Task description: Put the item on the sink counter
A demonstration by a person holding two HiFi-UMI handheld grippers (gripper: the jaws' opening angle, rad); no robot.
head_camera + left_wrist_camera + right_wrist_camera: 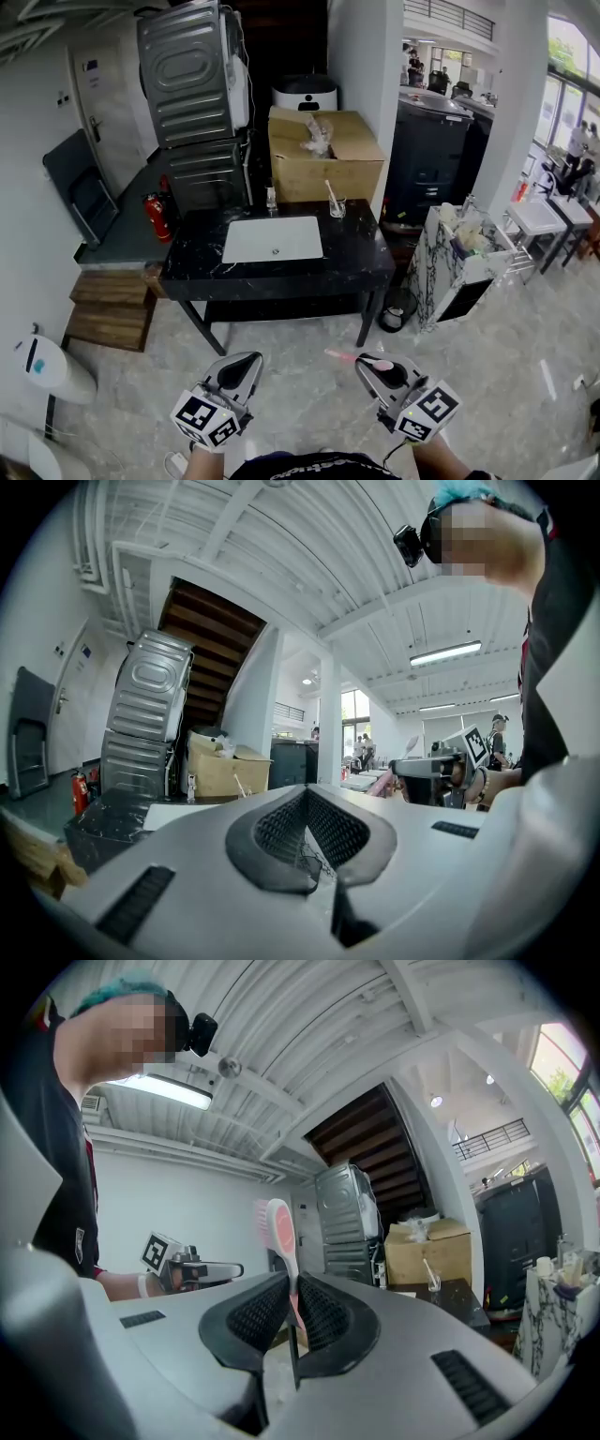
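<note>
The black marble sink counter (356, 255) with its white basin (272, 239) stands ahead of me in the head view, well beyond both grippers. My right gripper (367, 361) is shut on a pink brush (345, 356) and holds it over the floor. In the right gripper view the brush (279, 1232) sticks up from between the jaws of that gripper (292, 1283). My left gripper (247, 360) hangs at the lower left, shut with nothing in it. In its own view the pads of the left gripper (306, 795) meet.
A glass with a stick in it (336, 208) and a small bottle (271, 197) stand at the counter's back edge. Behind are a cardboard box (323, 159) and a metal appliance (192, 84). A marble-patterned cabinet (448, 267) is at the right, wooden steps (108, 305) at the left.
</note>
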